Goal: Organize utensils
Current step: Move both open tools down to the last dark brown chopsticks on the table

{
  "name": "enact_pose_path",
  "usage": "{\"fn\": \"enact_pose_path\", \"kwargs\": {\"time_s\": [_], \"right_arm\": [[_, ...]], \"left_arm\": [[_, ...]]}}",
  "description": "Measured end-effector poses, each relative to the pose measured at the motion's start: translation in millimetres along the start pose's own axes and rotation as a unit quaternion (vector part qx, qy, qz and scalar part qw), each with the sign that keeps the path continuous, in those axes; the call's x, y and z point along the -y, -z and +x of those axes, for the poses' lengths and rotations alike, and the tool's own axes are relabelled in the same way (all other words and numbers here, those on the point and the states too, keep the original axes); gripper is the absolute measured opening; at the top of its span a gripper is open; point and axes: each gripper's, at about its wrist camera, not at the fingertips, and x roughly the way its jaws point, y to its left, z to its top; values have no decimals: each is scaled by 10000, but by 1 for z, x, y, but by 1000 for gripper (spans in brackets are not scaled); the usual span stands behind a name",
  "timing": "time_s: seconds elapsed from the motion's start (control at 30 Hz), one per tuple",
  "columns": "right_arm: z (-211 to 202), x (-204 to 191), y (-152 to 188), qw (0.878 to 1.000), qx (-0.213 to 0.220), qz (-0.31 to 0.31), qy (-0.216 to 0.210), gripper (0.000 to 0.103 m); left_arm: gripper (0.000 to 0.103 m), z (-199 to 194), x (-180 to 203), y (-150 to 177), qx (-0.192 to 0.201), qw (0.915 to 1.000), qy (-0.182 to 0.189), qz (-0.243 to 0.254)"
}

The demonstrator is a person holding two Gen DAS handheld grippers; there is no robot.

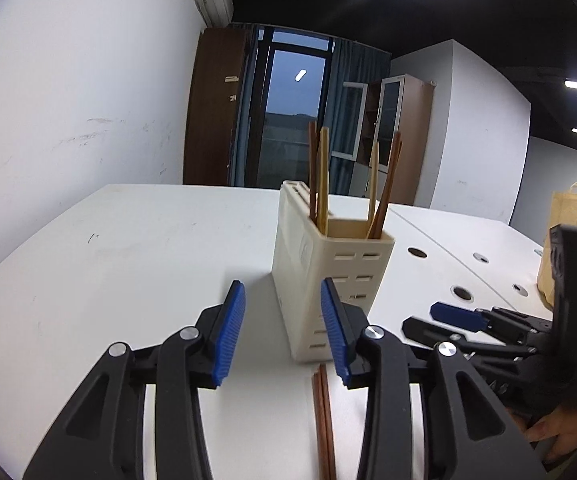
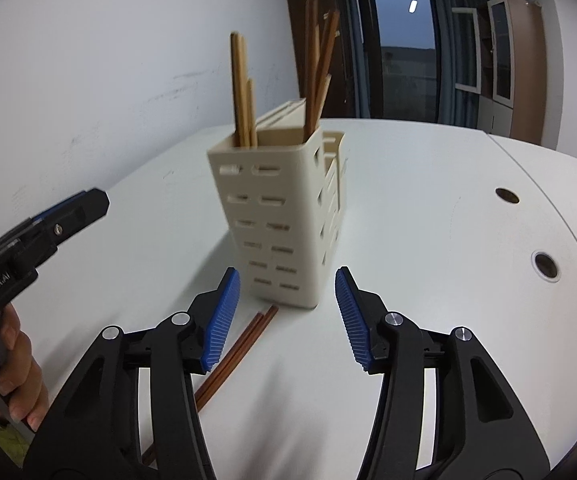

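chopsticks (image 2: 234, 354) (two) beside one holder (image 2: 284, 216)

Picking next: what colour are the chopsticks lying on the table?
Reddish-brown chopsticks, clearest in the right wrist view.

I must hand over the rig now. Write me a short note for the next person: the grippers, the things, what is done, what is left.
Left gripper: open, empty, low over the table.
Right gripper: open, empty, facing the holder.
Things: several chopsticks stand in the cream holder. One dark brown pair lies flat on the table in front of the holder.
Done: most chopsticks are in.
Left: pick up the brown pair and put it into the holder.
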Motion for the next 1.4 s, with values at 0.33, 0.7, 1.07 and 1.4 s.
{"fn": "enact_pose_path", "kwargs": {"time_s": [0.33,0.7,1.07,1.4], "right_arm": [[33,-17,25,9979,-628,-101,78,48],[68,-33,46,9917,-1255,-232,142,48],[82,-41,53,9881,-1488,-258,289,48],[84,-36,45,9875,-1546,-168,242,48]], "left_arm": [[49,-5,-6,19,-235,9997,-94,41],[52,1,-13,18,-434,9987,-249,9],[53,0,-14,16,-552,9981,-283,-18],[55,1,-13,18,-594,9979,-242,-17]]}}
